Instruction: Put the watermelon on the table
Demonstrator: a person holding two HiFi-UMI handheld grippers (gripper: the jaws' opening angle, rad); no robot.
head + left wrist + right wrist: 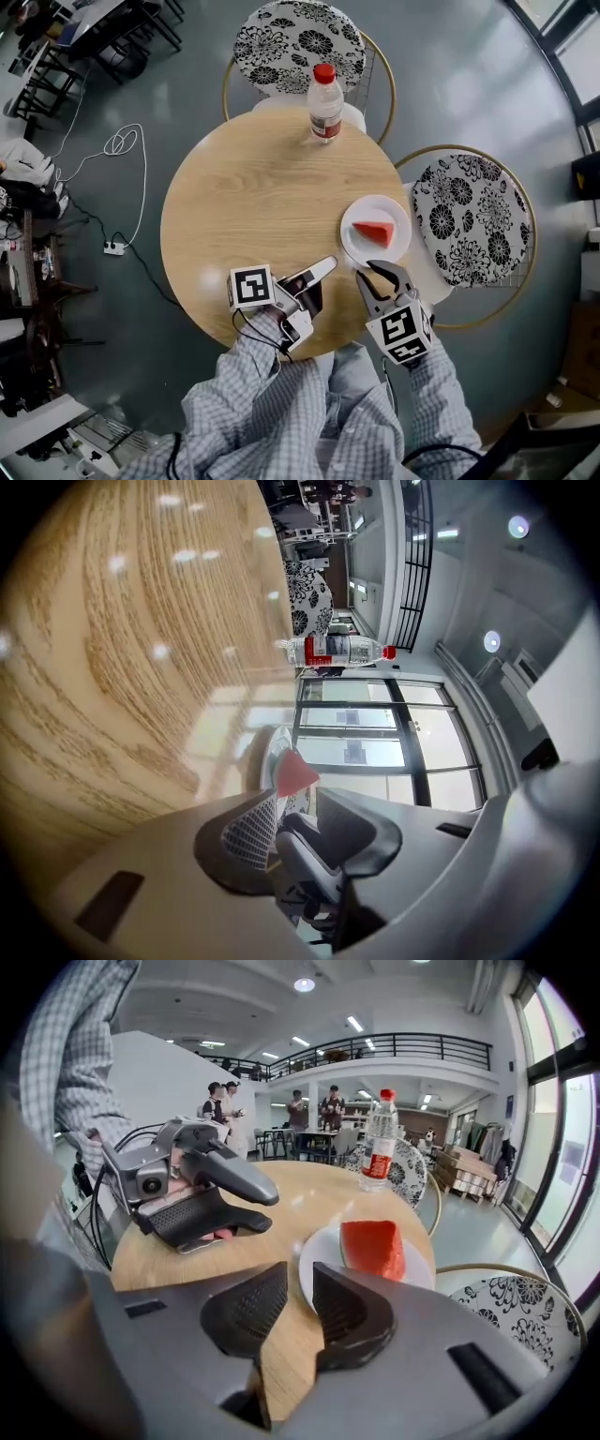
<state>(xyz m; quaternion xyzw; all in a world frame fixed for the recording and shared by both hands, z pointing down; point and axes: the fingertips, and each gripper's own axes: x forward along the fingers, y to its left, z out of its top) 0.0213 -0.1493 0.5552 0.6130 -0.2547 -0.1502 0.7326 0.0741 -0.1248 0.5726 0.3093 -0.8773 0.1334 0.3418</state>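
A red watermelon wedge [374, 231] lies on a white plate [352, 246] at the right edge of the round wooden table [253, 206]. My right gripper [380, 272] hovers just short of the plate's near rim. In the right gripper view the wedge [372, 1246] sits beyond my jaws [300, 1288], which stand a narrow gap apart with nothing between them. My left gripper [323, 267] is over the table's near edge, turned on its side and pointing toward the plate. Its jaws [298, 803] are slightly apart and empty, and the wedge [295, 772] shows past them.
A plastic water bottle [324, 105] with a red cap stands at the table's far edge. Two floral-cushioned chairs [298, 42] [469, 220] stand beyond and to the right of the table. A cable [122, 145] and power strip [113, 247] lie on the floor to the left.
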